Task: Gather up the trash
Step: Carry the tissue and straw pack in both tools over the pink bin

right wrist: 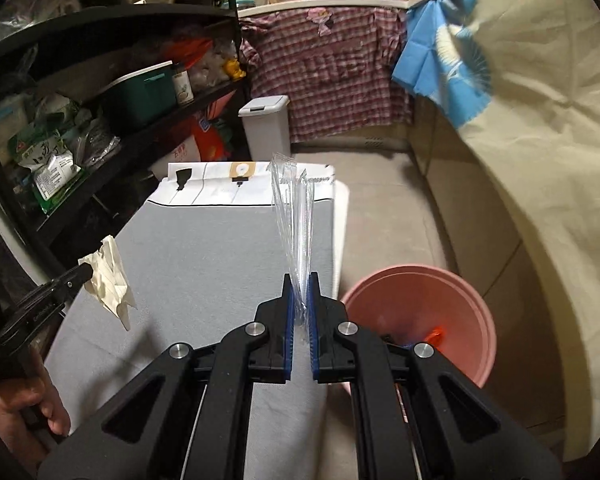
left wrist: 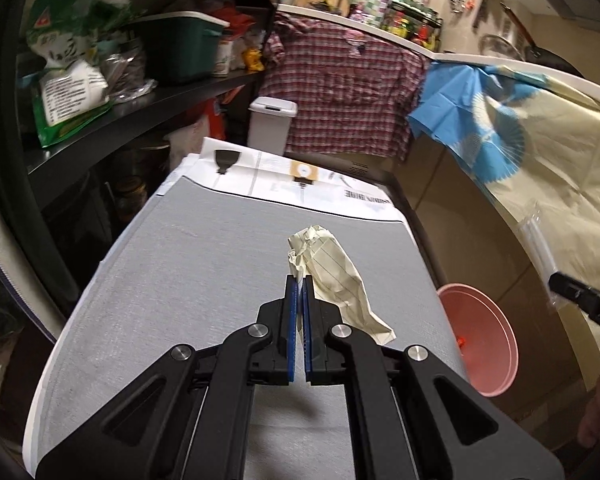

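Observation:
My left gripper (left wrist: pixel 300 280) is shut on a crumpled cream lined paper (left wrist: pixel 336 276) and holds it above the grey padded board (left wrist: pixel 180 280). The same paper shows in the right wrist view (right wrist: pixel 108 276) at the left gripper's tip (right wrist: pixel 86 270). My right gripper (right wrist: pixel 300 280) is shut on a clear plastic wrapper (right wrist: pixel 294 216) that stands up from the jaws, near the board's right edge (right wrist: pixel 220 260). A pink bucket (right wrist: pixel 416 320) stands on the floor right of the board, with something orange inside; it also shows in the left wrist view (left wrist: pixel 480 340).
A newspaper (left wrist: pixel 300 184) lies at the board's far end. A white lidded bin (right wrist: pixel 266 128) stands behind it. Black shelves (right wrist: pixel 140 80) with bags and boxes run along the left. A plaid shirt (right wrist: pixel 328 76) and a cream-blue cloth (right wrist: pixel 520 120) hang over the counter.

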Tool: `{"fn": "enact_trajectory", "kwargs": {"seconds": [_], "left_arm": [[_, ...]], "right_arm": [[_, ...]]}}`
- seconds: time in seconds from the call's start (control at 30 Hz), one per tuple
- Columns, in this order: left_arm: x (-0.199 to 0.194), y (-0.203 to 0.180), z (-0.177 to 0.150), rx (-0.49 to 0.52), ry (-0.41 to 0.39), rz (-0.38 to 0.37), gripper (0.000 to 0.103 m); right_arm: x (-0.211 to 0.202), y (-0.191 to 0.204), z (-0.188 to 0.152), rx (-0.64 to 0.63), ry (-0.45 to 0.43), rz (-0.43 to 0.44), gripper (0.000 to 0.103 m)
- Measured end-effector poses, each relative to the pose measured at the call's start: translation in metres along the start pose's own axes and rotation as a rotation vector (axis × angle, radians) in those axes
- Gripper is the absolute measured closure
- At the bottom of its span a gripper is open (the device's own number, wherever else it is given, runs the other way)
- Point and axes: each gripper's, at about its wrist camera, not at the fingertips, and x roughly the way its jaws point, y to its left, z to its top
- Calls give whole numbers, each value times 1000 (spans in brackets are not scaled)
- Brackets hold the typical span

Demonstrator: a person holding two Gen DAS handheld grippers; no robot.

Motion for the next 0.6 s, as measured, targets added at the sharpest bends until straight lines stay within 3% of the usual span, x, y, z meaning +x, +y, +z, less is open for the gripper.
{"fn": "enact_trajectory", "kwargs": {"seconds": [0.2,0.6], "left_arm": [[0,-21,-5,38,9,-40,100],[9,-51,-11,91,20,-84,100]], "right_arm": [[-20,-17,-13,4,-42,-44,96],[-8,-48,-32,87,-11,-79,96]]}}
